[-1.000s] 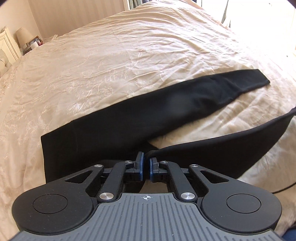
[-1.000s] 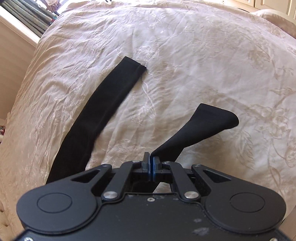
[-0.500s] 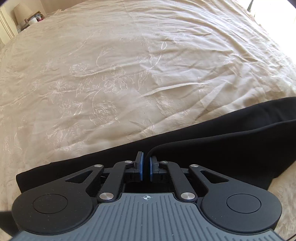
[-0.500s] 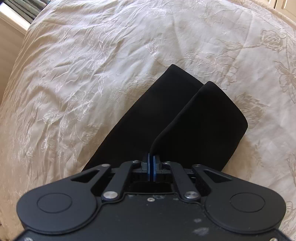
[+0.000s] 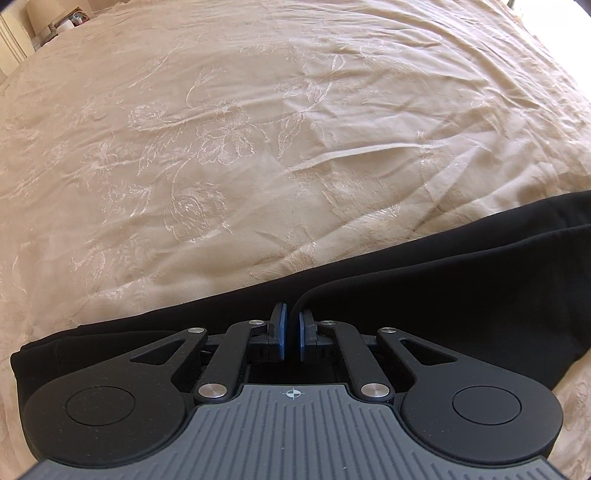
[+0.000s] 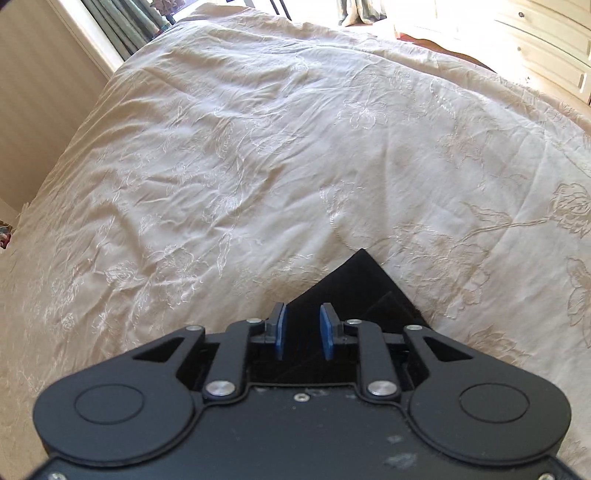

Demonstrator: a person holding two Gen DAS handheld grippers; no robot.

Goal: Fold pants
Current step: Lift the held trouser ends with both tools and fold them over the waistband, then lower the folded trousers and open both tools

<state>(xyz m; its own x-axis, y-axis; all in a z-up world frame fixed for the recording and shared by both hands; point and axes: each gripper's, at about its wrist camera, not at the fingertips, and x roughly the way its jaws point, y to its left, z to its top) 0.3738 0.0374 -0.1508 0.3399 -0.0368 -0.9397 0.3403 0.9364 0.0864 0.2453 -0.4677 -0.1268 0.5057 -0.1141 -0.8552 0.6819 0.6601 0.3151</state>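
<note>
Black pants (image 5: 424,280) lie on a cream embroidered bedspread (image 5: 258,129), one leg laid over the other. In the left wrist view my left gripper (image 5: 291,321) is shut on a raised fold of the pants' upper layer, low over the fabric. In the right wrist view the leg ends (image 6: 362,291) lie stacked flat on the bedspread (image 6: 258,166). My right gripper (image 6: 304,321) stands open just above them, holding nothing.
A lamp and nightstand (image 5: 44,22) stand beyond the bed's far left corner. Curtains and a window (image 6: 122,26) are past the bed's far edge, with a white dresser (image 6: 535,40) at the right.
Both grippers carried the near leg across onto the far leg. The right gripper has opened and let go of the leg end, which now lies flat. The left stays shut on the fabric.
</note>
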